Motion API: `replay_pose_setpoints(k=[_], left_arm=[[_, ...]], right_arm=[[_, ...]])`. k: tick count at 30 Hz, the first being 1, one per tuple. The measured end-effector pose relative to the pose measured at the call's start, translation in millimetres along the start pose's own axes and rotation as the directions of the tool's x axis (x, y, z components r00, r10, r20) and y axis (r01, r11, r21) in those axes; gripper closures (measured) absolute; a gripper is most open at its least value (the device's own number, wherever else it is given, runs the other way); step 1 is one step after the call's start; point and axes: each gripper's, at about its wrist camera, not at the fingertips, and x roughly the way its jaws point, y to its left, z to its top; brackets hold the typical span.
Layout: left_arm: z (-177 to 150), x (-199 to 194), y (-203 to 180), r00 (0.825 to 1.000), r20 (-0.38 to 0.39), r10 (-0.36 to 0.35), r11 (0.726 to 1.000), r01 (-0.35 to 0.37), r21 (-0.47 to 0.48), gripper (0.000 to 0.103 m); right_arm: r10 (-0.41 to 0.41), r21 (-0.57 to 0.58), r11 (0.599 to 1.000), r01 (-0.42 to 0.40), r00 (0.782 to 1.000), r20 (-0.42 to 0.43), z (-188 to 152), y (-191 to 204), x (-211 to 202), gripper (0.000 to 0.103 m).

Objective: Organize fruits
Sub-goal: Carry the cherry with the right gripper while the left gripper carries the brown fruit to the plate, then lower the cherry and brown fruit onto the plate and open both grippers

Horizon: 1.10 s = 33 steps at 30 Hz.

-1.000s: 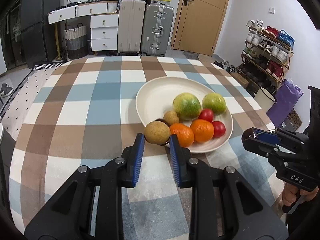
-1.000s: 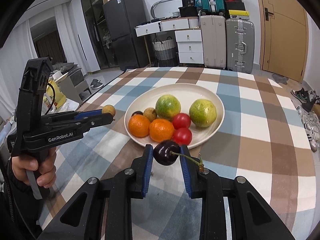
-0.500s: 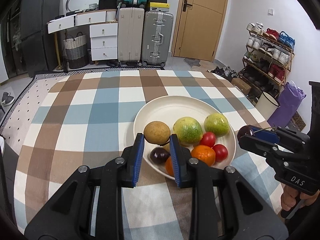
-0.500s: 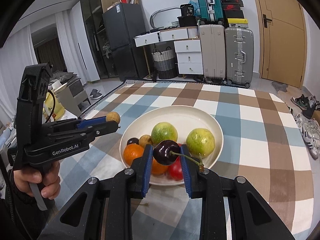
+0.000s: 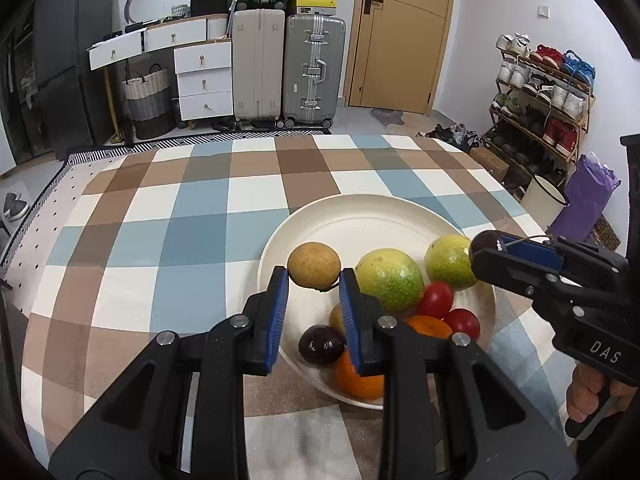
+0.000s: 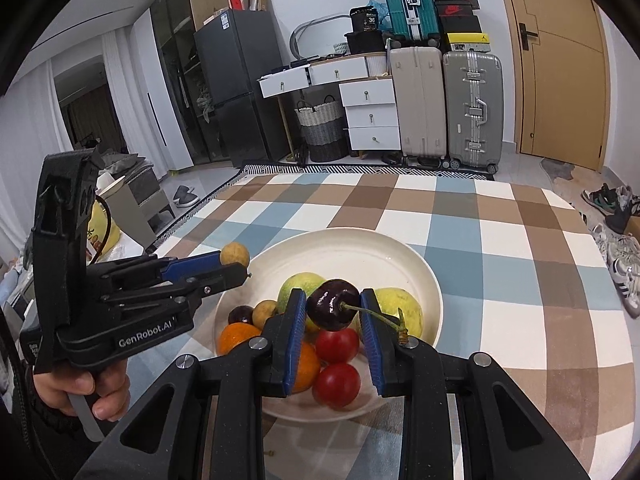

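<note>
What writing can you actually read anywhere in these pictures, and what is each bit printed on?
"GenRobot.AI": side of the left gripper, seen from the right wrist.
"DAS": body of the right gripper, seen from the left wrist.
"36": dark bag on top of the drawers.
Swoosh logo, no words: red and black shoebox above the suitcases.
Yellow shoebox label and fridge sticker: too small to read.
</note>
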Motion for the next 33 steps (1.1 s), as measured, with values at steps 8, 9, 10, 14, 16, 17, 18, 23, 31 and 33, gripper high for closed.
replay_pose_setpoints(k=[8, 9, 10, 14, 16, 17, 18, 23, 31, 33], left_arm=[[1, 14, 0, 1.0, -0.01, 0.001, 1.0, -0.001, 0.006, 0.08], [1, 16, 0, 1.0, -0.01, 0.004, 1.0, -0.004, 0.005, 0.08], [1, 18, 1, 1.0, -0.013, 0.004, 1.0, -0.004, 0.005, 0.08], [1, 24, 2, 1.0, -0.023, 0.012, 1.0, -0.012, 0.003, 0.08], [1, 28, 4, 0.999, -0.029, 0.015, 1.0, -0.015, -0.004, 0.08], [1, 30, 4, 0.999, -0.031, 0.016, 1.0, -0.016, -0.005, 0.08], [1, 30, 4, 0.999, -0.032, 0.018, 1.0, -0.018, -0.003, 0.08], [-1, 38, 2, 0.998, -0.048, 0.028, 1.0, -0.027, 0.011, 0.08], [-3, 40, -5, 0.998, -0.054, 0.03, 0.999, -0.028, 0.04, 0.08], [-4, 40, -6, 0.998, -0.054, 0.029, 0.999, -0.027, 0.043, 0.08]], right_arm=[[-0.011, 0.004, 1.0, 0.011, 1.0, -0.012, 5, -4, 21, 0.075], [-0.013, 0.002, 1.0, 0.013, 1.0, -0.011, 5, -4, 23, 0.075], [-0.016, 0.005, 1.0, 0.016, 1.0, -0.01, 6, -4, 25, 0.075], [-0.036, 0.002, 0.999, 0.036, 0.999, -0.014, 6, -3, 35, 0.075], [-0.042, 0.0, 0.999, 0.042, 0.999, -0.017, 7, -3, 39, 0.075], [-0.043, 0.002, 0.999, 0.043, 0.999, -0.014, 7, -3, 40, 0.075], [-0.045, 0.002, 0.999, 0.045, 0.999, -0.011, 8, -3, 41, 0.075], [-0.048, -0.001, 0.999, 0.048, 0.999, -0.018, 8, -4, 45, 0.075], [-0.043, -0.001, 0.999, 0.043, 0.999, -0.016, 7, -5, 45, 0.075], [-0.032, 0.004, 0.999, 0.032, 0.999, -0.022, 6, -5, 45, 0.075]])
